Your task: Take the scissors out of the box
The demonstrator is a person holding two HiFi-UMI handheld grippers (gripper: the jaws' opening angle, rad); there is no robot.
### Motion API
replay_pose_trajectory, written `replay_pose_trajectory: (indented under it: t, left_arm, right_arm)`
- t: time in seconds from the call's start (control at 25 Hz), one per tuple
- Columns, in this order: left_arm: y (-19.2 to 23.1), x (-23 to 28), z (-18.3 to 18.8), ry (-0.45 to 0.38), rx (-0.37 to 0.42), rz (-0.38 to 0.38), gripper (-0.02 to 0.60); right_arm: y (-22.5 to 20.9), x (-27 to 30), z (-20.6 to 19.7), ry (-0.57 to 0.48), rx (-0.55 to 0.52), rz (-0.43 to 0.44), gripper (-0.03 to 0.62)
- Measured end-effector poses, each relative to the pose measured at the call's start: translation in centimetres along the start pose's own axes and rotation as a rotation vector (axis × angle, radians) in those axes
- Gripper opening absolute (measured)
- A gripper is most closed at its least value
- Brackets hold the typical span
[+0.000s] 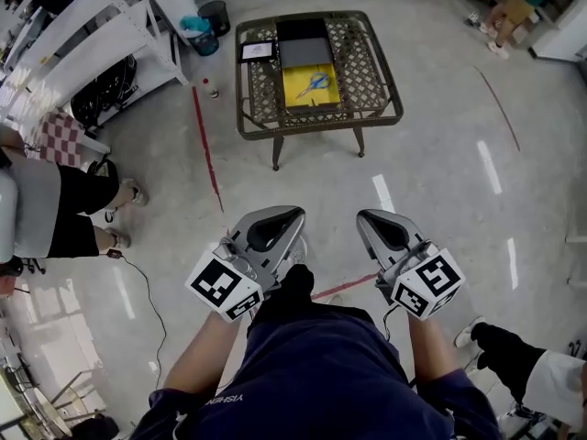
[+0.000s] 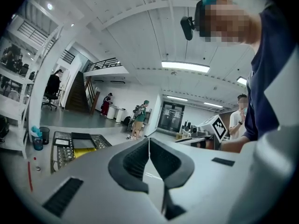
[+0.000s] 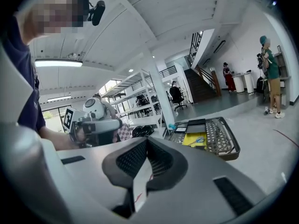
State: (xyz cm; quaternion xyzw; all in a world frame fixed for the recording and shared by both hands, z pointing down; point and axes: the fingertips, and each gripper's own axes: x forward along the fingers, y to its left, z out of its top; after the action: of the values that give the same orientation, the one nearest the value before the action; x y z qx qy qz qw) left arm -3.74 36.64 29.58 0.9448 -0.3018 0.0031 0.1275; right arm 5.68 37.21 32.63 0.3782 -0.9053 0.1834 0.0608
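The blue-handled scissors [image 1: 315, 82] lie in an open yellow box [image 1: 310, 97] on a low wicker table [image 1: 367, 71] far ahead of me. They also show small in the right gripper view as scissors [image 3: 200, 139] in the yellow box [image 3: 192, 142]. My left gripper [image 1: 297, 214] and right gripper [image 1: 364, 216] are held side by side close to my body, well short of the table. Both are shut with nothing between the jaws. In the left gripper view the gripper [image 2: 149, 141] points past the table [image 2: 60, 154], which sits at the left.
A black lid [image 1: 304, 42] and a white card [image 1: 258, 51] lie on the table behind the box. White shelving [image 1: 83, 26] and a blue bin [image 1: 200, 35] stand at the left. One person [image 1: 64, 211] stands at the left, another [image 1: 523, 356] at the lower right. A red line [image 1: 205, 145] crosses the floor.
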Motion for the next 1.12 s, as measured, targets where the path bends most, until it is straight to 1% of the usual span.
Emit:
replay_pose_trajectory:
  t: [0.16,0.36,0.64,0.84,1.12]
  left_arm:
    - [4.0,1.1,0.5,0.001,-0.012,-0.013,0.026]
    - [8.1,2.2,1.6,0.007,-0.024,-0.041,0.026]
    - [13.8,3.3,2.8,0.017,-0.036,-0.061,0.026]
    - [16.5,4.0,3.2,0.017,-0.043,-0.070,0.026]
    - [18.9,5.3,4.2,0.022,-0.046,-0.071,0.026]
  right_arm:
    - [-1.5,3.6,0.9,0.014,0.004,-0.016,0.018]
    - [-2.7,7.7,2.4,0.027,0.009,-0.032,0.018]
    - [-4.2,13.3,4.5,0.027,0.012,-0.046,0.018]
    - [-4.9,16.0,5.3,0.033,0.013,-0.050,0.018]
    - [-6.3,18.3,6.9,0.038,0.012,-0.048,0.018]
